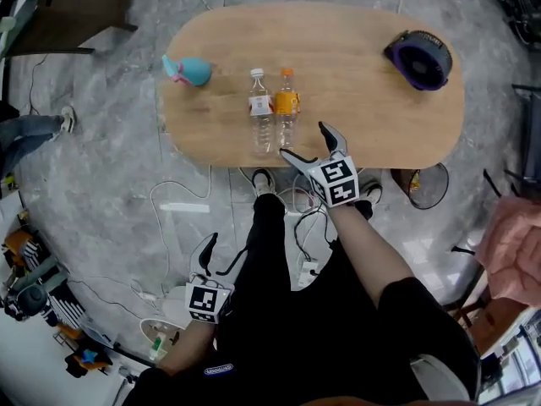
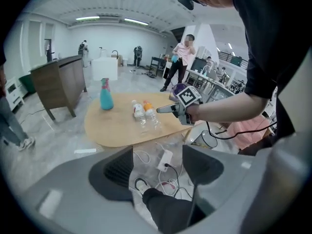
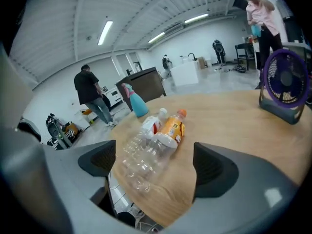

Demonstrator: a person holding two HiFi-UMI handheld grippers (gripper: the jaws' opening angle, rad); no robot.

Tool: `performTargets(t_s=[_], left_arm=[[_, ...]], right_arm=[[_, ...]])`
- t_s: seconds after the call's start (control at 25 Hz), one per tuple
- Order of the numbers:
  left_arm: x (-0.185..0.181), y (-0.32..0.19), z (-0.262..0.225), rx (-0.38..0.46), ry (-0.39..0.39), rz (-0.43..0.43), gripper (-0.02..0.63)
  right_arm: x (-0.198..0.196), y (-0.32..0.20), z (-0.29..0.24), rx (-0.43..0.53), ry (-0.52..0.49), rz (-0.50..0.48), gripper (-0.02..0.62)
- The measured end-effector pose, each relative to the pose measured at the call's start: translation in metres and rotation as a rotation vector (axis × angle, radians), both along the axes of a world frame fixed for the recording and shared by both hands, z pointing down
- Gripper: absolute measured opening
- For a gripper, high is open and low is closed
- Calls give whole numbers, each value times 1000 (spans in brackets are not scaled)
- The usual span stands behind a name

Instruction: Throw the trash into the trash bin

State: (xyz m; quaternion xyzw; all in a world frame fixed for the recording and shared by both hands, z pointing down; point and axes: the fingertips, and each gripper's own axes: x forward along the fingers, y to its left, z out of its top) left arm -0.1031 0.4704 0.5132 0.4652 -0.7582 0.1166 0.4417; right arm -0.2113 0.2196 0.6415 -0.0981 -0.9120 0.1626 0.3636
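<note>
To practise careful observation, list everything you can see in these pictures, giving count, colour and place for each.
table: one, light wood, oval, on the grey floor
white-capped bottle: one, clear, standing near the table's near edge
orange-capped bottle: one, clear with an orange label, right beside the first
spray bottle: one, teal with a pink trigger, at the table's left end
fan: one, purple and black, at the table's right end
wire bin: one, black, on the floor by the table's near edge, to the right
power strip: one, white, on the floor among cables
left gripper: one, grey, open and empty, low by the left leg
right gripper: one, grey, open, at the table edge near the bottles
</note>
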Motion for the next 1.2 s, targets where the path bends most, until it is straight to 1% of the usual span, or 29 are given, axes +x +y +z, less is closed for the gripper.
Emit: performTargets(t_s=[0.08, 0.2, 0.4, 0.48, 0.56, 0.68, 0.84, 0.96, 1.08, 1.2], left_arm=[[-1, 17, 5, -4, 7, -30, 321], [-4, 33, 10, -5, 14, -55, 321], [-21, 43, 6, 7, 1, -63, 321], [-27, 46, 4, 7, -3, -67, 321], [-31, 49, 4, 3, -3, -70, 321], [-33, 50, 5, -1, 2, -74, 321], [-31, 43, 6, 0, 13, -54, 319], [-27, 36, 9, -3, 22, -31, 319], [-29, 27, 10, -9, 20, 1, 319], [-34, 12, 9, -13, -2, 26, 319]], right_arm=[[-7, 5, 15, 3, 43, -2, 521], [-18, 11, 32, 18, 100, -11, 488], [-32, 16, 52, 79, 188, -27, 403], [-35, 15, 57, 88, 207, -20, 379], [-36, 15, 62, 97, 233, -22, 383], [-34, 15, 75, 109, 282, -40, 331], [-32, 14, 76, 76, 292, -56, 318], [-28, 7, 71, 24, 281, -31, 316], [-23, -8, 54, -18, 236, 13, 316], [-11, -25, 29, -68, 175, 59, 316]])
